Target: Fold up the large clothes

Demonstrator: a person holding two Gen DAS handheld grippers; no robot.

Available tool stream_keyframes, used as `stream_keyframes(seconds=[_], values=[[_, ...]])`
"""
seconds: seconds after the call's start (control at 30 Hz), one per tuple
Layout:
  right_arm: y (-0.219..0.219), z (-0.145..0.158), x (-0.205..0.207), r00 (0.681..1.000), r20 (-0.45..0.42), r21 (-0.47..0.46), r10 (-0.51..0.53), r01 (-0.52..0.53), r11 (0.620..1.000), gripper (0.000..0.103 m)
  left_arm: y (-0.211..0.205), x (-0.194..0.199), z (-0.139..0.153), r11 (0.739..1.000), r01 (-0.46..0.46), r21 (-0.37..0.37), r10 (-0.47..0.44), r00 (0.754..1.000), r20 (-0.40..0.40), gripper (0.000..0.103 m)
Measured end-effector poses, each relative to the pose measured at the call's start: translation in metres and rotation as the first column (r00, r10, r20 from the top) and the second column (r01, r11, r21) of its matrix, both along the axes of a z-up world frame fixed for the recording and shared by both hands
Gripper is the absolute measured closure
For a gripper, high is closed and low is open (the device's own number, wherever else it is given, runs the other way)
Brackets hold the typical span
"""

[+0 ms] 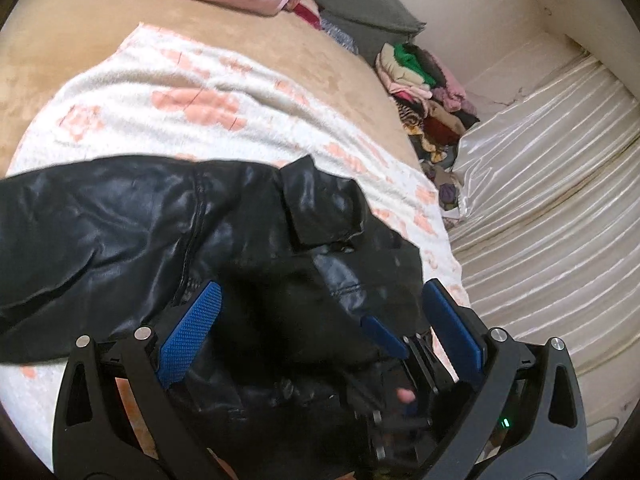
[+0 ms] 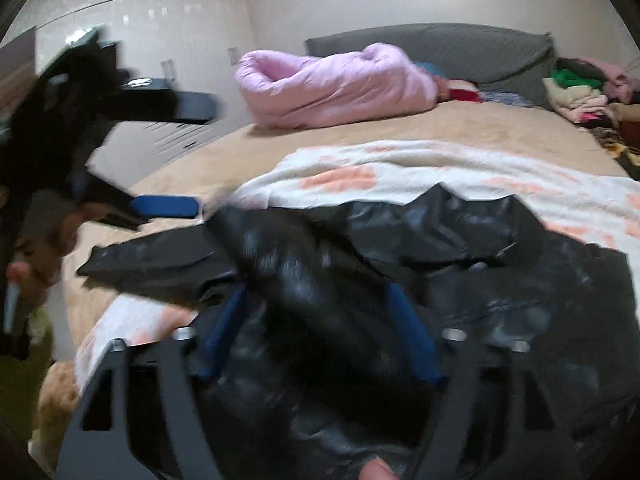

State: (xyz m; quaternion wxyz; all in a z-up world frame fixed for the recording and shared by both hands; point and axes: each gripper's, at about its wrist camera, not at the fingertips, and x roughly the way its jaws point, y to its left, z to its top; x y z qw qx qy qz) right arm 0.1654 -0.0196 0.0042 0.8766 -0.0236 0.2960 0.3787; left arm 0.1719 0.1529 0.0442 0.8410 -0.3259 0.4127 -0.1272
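A black leather jacket [image 1: 120, 220] [image 2: 500, 280] lies crumpled on a white blanket with peach patches [image 1: 180, 80] [image 2: 400, 164] spread over a tan bed [image 1: 60, 40]. My left gripper [image 1: 322, 286] hovers over the jacket's collar end with its blue pads [image 1: 192, 332] wide apart and nothing pinched. In the right wrist view it [image 2: 206, 156] hangs open at the left, above a sleeve. My right gripper [image 2: 316, 290] is open and low over the jacket; a blurred fold lies between its blue fingers [image 2: 412, 336]. One of its pads [image 1: 382, 334] shows in the left wrist view.
A rolled pink duvet [image 2: 340, 84] and a grey headboard cushion [image 2: 440, 44] lie at the bed's far end. Stacked clothes [image 1: 424, 92] [image 2: 580, 88] fill the far right corner. Shiny white fabric [image 1: 540, 180] drapes past the bed's right edge. White wardrobes [image 2: 140, 12] stand left.
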Motion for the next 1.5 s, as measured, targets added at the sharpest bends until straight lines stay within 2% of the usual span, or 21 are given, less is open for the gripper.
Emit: stream_keyframes(seconds=[0.07,0.17,0.23,0.27,0.3,0.37,0.43,0.5,0.57,0.6,0.63,0.67,0.7,0.83,0.87,1.03,1.07,1.17,1.27,1.33,1.5], values=[[-0.002,0.0,-0.011,1.0,0.002,-0.014,0.03,-0.03,0.999,0.025,0.001,0.001,-0.01,1.0,-0.009,0.01,0.009,1.0,-0.029,0.009],[-0.017,0.0,-0.016,1.0,-0.013,-0.01,0.013,-0.013,1.0,0.024,0.004,0.002,-0.026,1.0,-0.019,0.008,0.02,0.997,-0.07,0.009],[-0.035,0.001,-0.011,0.999,-0.045,0.011,-0.021,0.022,1.0,0.038,0.005,0.003,-0.039,0.999,-0.031,0.021,0.033,0.994,-0.106,0.009],[-0.043,-0.001,-0.007,0.997,-0.06,0.006,-0.049,0.049,0.999,0.055,0.005,0.004,-0.044,0.999,-0.033,0.02,0.035,0.993,-0.115,0.009],[-0.052,-0.002,-0.003,0.995,-0.069,-0.006,-0.077,0.077,0.997,0.064,0.005,0.006,-0.05,0.999,-0.039,0.019,0.041,0.991,-0.128,0.009],[-0.067,-0.004,0.004,0.989,-0.073,-0.02,-0.126,0.125,0.992,0.067,0.002,0.011,-0.065,0.999,-0.05,0.005,0.05,0.982,-0.18,0.009],[-0.083,-0.005,0.01,0.981,-0.082,-0.02,-0.176,0.175,0.984,0.067,-0.003,0.015,-0.075,0.999,-0.043,-0.014,0.04,0.98,-0.196,0.009],[-0.1,-0.005,0.015,0.969,-0.094,-0.011,-0.229,0.229,0.973,0.066,-0.009,0.015,-0.082,0.999,-0.04,0.007,0.041,0.975,-0.217,0.012],[-0.113,-0.006,0.02,0.959,-0.1,-0.005,-0.266,0.267,0.964,0.066,-0.017,0.017,-0.088,1.0,-0.031,0.005,0.031,0.977,-0.212,0.027],[-0.121,-0.006,0.022,0.952,-0.102,-0.005,-0.289,0.29,0.957,0.066,-0.02,0.018,-0.089,0.999,-0.032,0.013,0.034,0.978,-0.206,0.051],[-0.127,-0.006,0.024,0.946,-0.104,-0.005,-0.306,0.307,0.952,0.066,-0.023,0.019,-0.089,0.999,-0.024,0.024,0.028,0.979,-0.203,0.08],[-0.134,-0.007,0.026,0.94,-0.11,-0.006,-0.324,0.325,0.946,0.066,-0.029,0.019,-0.089,0.997,-0.013,0.078,0.03,0.977,-0.21,0.093],[-0.141,-0.007,0.028,0.933,-0.12,-0.007,-0.339,0.34,0.94,0.066,-0.034,0.019,-0.088,0.995,0.003,0.104,0.018,0.979,-0.202,0.099],[-0.17,-0.006,0.036,0.907,-0.143,-0.002,-0.397,0.401,0.916,0.069,-0.047,0.0,-0.051,0.992,0.045,0.117,-0.037,0.997,-0.067,0.103],[-0.177,-0.005,0.038,0.899,-0.142,-0.001,-0.413,0.417,0.909,0.071,-0.05,-0.007,-0.031,0.991,0.057,0.118,-0.056,0.998,-0.011,0.103],[-0.2,0.008,0.05,0.87,-0.129,0.034,-0.475,0.483,0.875,0.072,-0.056,-0.015,0.035,0.975,0.058,0.216,-0.097,0.979,0.178,0.103],[-0.2,0.012,0.054,0.867,-0.122,0.033,-0.484,0.49,0.871,0.072,-0.057,-0.013,0.039,0.969,0.054,0.239,-0.102,0.976,0.191,0.103],[-0.196,0.019,0.067,0.875,-0.1,0.022,-0.473,0.478,0.878,0.072,-0.054,0.0,0.031,0.949,0.041,0.314,-0.105,0.977,0.188,0.103],[-0.187,0.017,0.086,0.887,-0.097,-0.023,-0.452,0.452,0.892,0.07,-0.043,0.016,-0.001,0.954,0.055,0.294,-0.095,0.988,0.125,0.103],[-0.181,0.011,0.101,0.892,-0.127,-0.048,-0.434,0.431,0.901,0.063,-0.038,0.023,-0.021,0.959,0.05,0.28,-0.078,0.993,0.088,0.103],[-0.179,-0.014,0.138,0.872,-0.174,-0.15,-0.457,0.436,0.888,0.06,-0.023,0.021,-0.054,0.963,0.043,0.265,-0.05,0.999,0.018,0.103]])
